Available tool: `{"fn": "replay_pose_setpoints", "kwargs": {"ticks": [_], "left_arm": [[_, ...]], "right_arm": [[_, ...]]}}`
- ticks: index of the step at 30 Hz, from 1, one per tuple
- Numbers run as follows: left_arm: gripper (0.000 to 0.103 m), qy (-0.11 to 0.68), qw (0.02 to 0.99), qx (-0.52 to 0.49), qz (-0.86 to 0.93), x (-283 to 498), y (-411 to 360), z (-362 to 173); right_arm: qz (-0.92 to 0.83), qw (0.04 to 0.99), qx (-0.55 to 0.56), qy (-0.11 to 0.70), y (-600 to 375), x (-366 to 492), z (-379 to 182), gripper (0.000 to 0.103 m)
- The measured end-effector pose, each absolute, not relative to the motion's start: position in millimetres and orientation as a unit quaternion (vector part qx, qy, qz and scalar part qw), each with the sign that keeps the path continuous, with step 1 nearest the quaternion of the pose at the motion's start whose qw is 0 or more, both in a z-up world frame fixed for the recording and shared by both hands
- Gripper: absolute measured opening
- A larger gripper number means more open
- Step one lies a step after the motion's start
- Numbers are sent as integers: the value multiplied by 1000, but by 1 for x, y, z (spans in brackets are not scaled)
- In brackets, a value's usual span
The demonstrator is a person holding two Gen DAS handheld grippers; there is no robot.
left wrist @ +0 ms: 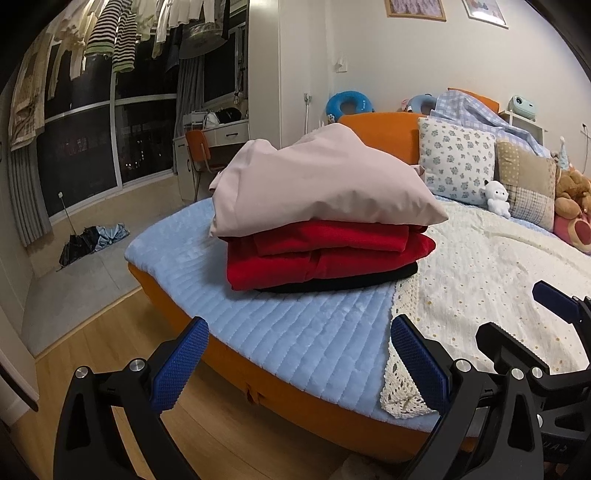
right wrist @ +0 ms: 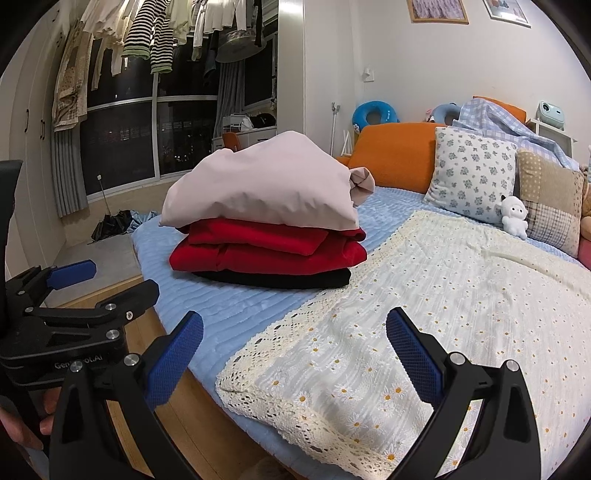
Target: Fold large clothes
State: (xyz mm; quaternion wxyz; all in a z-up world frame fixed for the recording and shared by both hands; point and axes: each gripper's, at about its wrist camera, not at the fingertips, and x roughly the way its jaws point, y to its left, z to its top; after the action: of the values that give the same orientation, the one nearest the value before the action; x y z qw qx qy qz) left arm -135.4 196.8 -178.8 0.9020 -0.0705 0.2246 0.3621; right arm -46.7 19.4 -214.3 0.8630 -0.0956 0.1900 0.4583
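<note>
A stack of folded clothes sits on the light blue bed cover (left wrist: 295,332): a pale pink garment (left wrist: 317,184) (right wrist: 266,188) on top, a red one (left wrist: 325,254) (right wrist: 269,247) under it, and a black one (left wrist: 343,282) (right wrist: 280,278) at the bottom. My left gripper (left wrist: 299,339) is open and empty, held in front of the stack near the bed's edge. My right gripper (right wrist: 295,332) is open and empty too, over a cream daisy-print blanket (right wrist: 406,295) (left wrist: 498,266) to the right of the stack. Each gripper shows at the edge of the other's view.
Pillows (left wrist: 456,162) and plush toys (left wrist: 496,197) line the orange headboard (left wrist: 384,133). Wooden floor (left wrist: 110,343) lies below the bed's edge, with a dark umbrella (left wrist: 85,247) by the window. Clothes hang on a rail (left wrist: 110,33) overhead. A hand (right wrist: 22,417) holds the left gripper.
</note>
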Motion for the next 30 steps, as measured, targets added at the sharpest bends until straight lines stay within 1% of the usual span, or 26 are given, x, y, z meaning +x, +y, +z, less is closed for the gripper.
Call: {"fn": "replay_pose_setpoints", "kwargs": {"ticks": [13,20,30], "left_arm": [[100,232,901,-84,357,-137,199,-179],[100,225,895,-68,380,-139,192,-180],[100,228,901,-97,356,-137,198,-182]], "right_arm": [[456,864,-96,192,19,-47,-214,98],[456,862,-97,197,20,-45,-215,98],[458,861,-87,202,18,-42,-215,98]]}}
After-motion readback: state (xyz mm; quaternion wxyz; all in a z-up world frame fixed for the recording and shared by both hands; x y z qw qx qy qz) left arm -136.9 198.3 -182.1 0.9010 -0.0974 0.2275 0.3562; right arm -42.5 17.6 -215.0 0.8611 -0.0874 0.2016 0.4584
